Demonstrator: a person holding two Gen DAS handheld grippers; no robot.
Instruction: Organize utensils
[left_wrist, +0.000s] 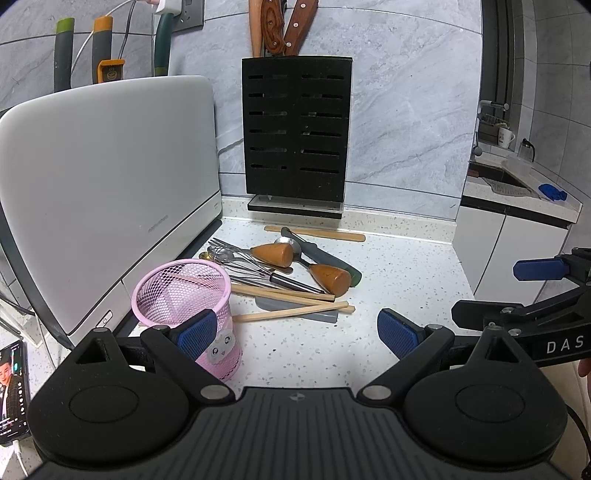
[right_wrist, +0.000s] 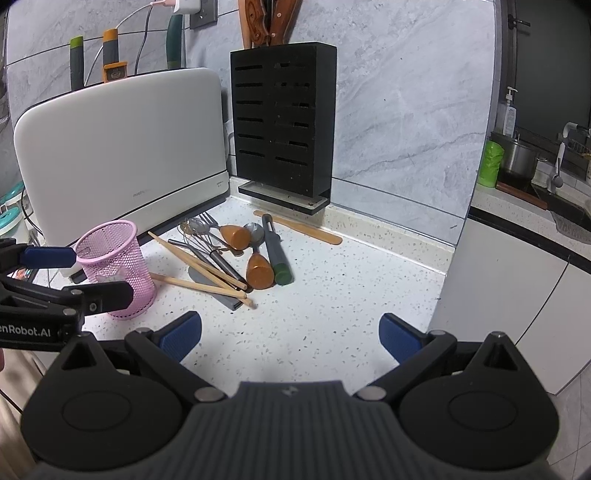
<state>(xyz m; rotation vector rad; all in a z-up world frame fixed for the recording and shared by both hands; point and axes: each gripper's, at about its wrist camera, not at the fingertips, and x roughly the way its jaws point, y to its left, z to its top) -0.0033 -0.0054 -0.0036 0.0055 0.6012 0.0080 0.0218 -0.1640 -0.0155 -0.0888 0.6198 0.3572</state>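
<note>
Hovering over the speckled counter (right_wrist: 332, 302), both grippers spread wide with nothing in them.

The left gripper (left_wrist: 297, 334) has one blue pad in front of the pink mesh cup (left_wrist: 184, 295); the right gripper (right_wrist: 291, 332) hangs clear of everything. The utensil pile (right_wrist: 229, 251), chopsticks, whisk, wooden-handled spoons, lies just beside the cup, before the black knife block (right_wrist: 282, 118) and white appliance (right_wrist: 122, 147).

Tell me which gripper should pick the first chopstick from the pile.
Right, probably. The right gripper is open and looks straight at the chopsticks, whose near ends point toward it. The left gripper, also open, sits beside the pink mesh cup, better placed to steady it.
</note>
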